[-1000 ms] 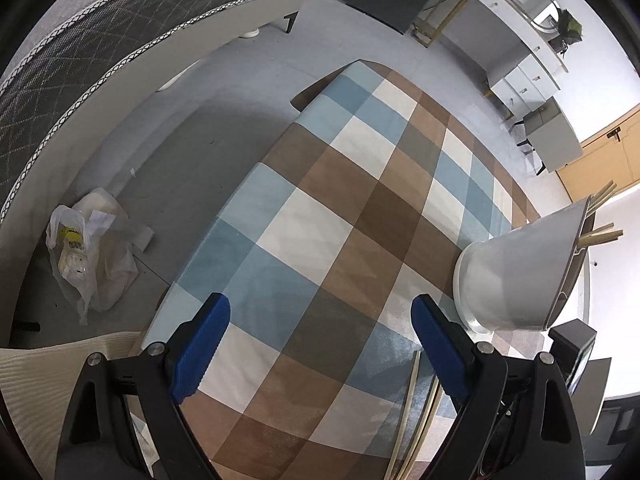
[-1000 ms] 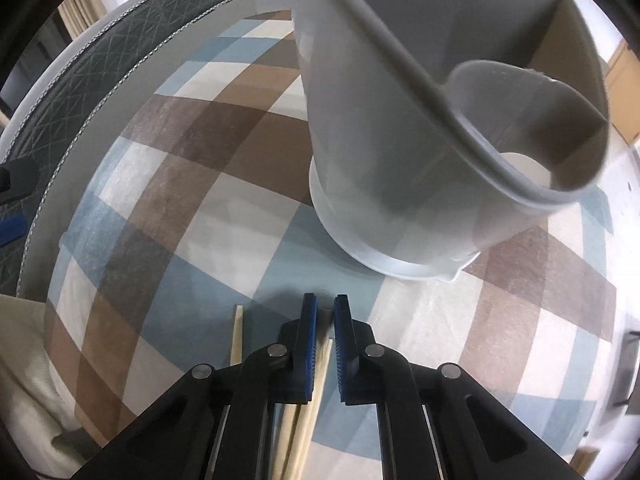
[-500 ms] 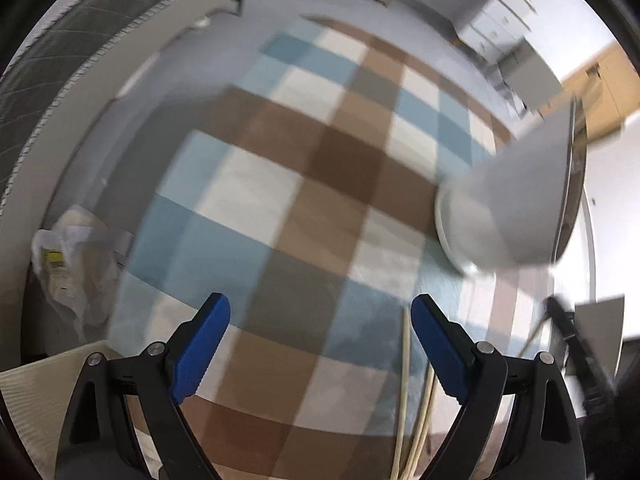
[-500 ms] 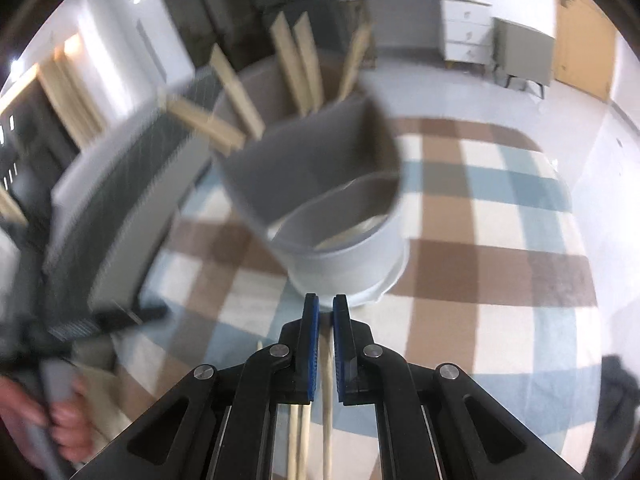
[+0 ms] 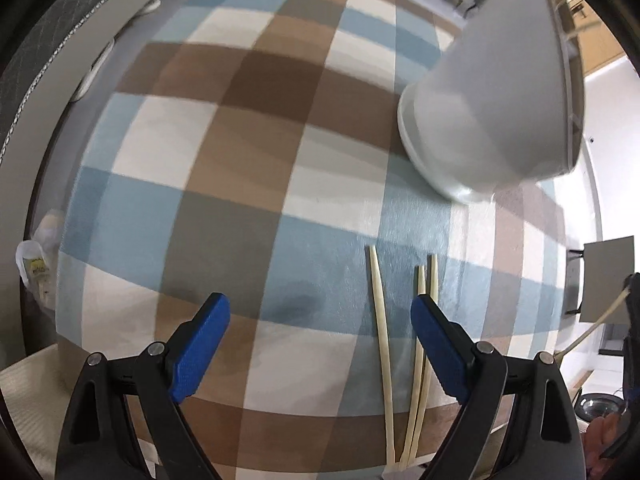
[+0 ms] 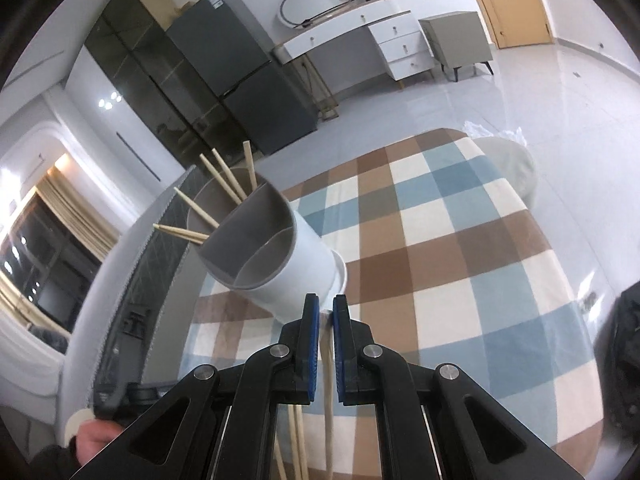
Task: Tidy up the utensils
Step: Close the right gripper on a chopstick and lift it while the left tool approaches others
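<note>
A white divided utensil holder (image 5: 492,120) stands on the checked table (image 5: 248,168). In the right wrist view the holder (image 6: 288,276) has several chopsticks (image 6: 224,180) in its back compartment. My right gripper (image 6: 325,304) is shut on one pale chopstick (image 6: 328,380), held above the table just in front of the holder. That chopstick (image 5: 596,326) also shows at the right edge of the left wrist view. My left gripper (image 5: 320,312) is open and points down at the cloth. Three loose chopsticks (image 5: 380,320) lie by its right finger (image 5: 436,344).
A quilted mattress edge (image 5: 24,80) runs along the table's left side, with a plastic bag (image 5: 32,264) on the floor below. A dark fridge (image 6: 248,76), a white desk (image 6: 360,36) and a wooden door (image 6: 516,4) stand across the room. A hand (image 6: 92,440) shows at lower left.
My right gripper has risen from the table with the chopstick and now looks at the holder from above. My left gripper has sunk and shifted towards the loose chopsticks.
</note>
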The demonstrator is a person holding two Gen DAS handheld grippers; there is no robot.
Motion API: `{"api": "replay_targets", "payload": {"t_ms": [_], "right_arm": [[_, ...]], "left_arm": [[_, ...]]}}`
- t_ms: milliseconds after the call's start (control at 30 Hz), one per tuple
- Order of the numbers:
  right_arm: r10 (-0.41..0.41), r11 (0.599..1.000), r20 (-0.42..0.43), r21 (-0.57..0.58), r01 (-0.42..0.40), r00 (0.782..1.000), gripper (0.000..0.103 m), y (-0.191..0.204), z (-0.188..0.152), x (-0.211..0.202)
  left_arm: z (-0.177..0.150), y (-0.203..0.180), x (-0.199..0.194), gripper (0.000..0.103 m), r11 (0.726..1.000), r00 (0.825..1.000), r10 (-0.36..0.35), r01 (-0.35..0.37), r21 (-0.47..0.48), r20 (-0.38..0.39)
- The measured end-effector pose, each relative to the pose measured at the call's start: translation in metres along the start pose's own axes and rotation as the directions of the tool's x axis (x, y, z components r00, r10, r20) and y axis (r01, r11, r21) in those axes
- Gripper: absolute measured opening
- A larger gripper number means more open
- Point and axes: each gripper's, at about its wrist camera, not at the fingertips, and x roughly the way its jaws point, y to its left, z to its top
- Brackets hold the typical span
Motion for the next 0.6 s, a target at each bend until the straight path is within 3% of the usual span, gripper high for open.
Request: {"api": "replay_targets", "payload": {"t_ms": [167,333,433,600], "right_arm": [[0.022,1.0,0.025,0.019,-0.023,0.999,0.006,-0.005,0.001,-0.005],[0.057,0.998,0.047,0.009,-0.057,0.997,0.006,-0.003,0.002,-0.013],[0.071,0.997,0.055,0.023,-0.073,0.996,0.006,-0.005,0.003,-0.014],[0.08,0.996,0.064,0.042,-0.083,0.995,0.006,-0.01,0.004,-0.015]], "left_arm": [[0.002,-0.006,0.007,0.087,0.998,0.998,0.062,-0.062,0.005,-0.019],[0.009,-0.015,0.014,0.083,0.997,0.997,0.075,-0.076,-0.024,-0.036],[0.013,-0.023,0.021,0.073,0.995,0.993,0.102,-0.102,-0.008,-0.054],[0.013,-0.027,0.022,0.068,0.987,0.986,0.16,-0.161,-0.003,-0.037]]}}
